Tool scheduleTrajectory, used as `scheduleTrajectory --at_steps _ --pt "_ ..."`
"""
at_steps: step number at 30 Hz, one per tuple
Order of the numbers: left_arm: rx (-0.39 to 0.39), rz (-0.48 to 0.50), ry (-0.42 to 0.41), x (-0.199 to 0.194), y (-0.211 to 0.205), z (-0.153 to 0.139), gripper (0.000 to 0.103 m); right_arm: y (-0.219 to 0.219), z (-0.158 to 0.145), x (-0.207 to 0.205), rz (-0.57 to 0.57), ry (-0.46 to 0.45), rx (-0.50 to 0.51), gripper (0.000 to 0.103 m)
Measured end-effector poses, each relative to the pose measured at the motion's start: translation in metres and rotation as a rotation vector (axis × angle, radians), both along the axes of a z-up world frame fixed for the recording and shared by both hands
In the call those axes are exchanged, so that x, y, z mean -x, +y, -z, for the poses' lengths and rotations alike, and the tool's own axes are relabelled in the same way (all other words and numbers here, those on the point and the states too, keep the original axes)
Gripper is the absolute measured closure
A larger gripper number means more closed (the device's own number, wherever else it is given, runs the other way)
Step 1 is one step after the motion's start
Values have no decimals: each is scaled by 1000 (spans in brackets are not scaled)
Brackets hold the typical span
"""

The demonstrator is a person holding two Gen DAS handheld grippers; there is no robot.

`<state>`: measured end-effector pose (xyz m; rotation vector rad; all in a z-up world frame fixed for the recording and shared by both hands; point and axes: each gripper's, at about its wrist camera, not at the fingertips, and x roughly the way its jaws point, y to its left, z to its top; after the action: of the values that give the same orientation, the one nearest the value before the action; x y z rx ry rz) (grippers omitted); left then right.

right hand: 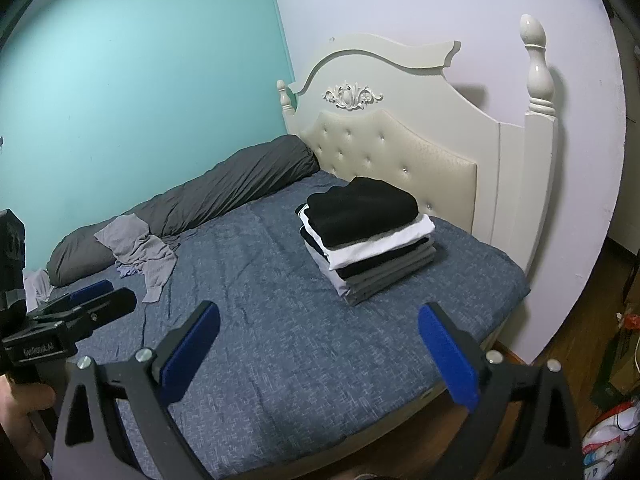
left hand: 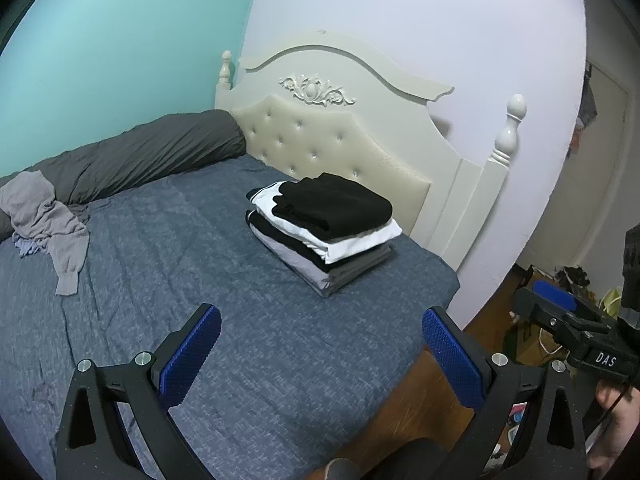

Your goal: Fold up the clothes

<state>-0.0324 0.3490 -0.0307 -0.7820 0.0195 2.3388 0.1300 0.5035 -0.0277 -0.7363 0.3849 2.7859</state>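
A stack of folded clothes [left hand: 326, 232], black on top with white, black and grey layers below, sits on the blue bed [left hand: 200, 264] near the headboard; it also shows in the right wrist view [right hand: 370, 236]. A crumpled grey garment [left hand: 48, 224] lies unfolded at the far left by the dark duvet, also in the right wrist view [right hand: 142, 252]. My left gripper [left hand: 320, 332] is open and empty above the bed's near edge. My right gripper [right hand: 318, 332] is open and empty, held beside it over the bed.
A rolled dark grey duvet [left hand: 132, 156] lies along the teal wall. The cream headboard [left hand: 344, 136] stands behind the stack. The wooden floor [left hand: 424, 412] and clutter [right hand: 612, 436] lie to the right of the bed.
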Motion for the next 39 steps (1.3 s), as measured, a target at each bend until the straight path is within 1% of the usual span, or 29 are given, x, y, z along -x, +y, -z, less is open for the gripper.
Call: scheduleTrajectory --at_steps 14,28,34,39 --pt "16 -2 17 -10 -3 6 0 -6 2 -8 7 7 -13 3" --pt "22 17 35 -22 -4 8 1 -11 10 -13 21 3 -22 3" --pt "9 29 17 -23 -6 12 1 -13 13 -15 31 4 -25 3" --pt "8 24 29 -26 -7 14 1 -14 14 -17 33 6 -26 3"
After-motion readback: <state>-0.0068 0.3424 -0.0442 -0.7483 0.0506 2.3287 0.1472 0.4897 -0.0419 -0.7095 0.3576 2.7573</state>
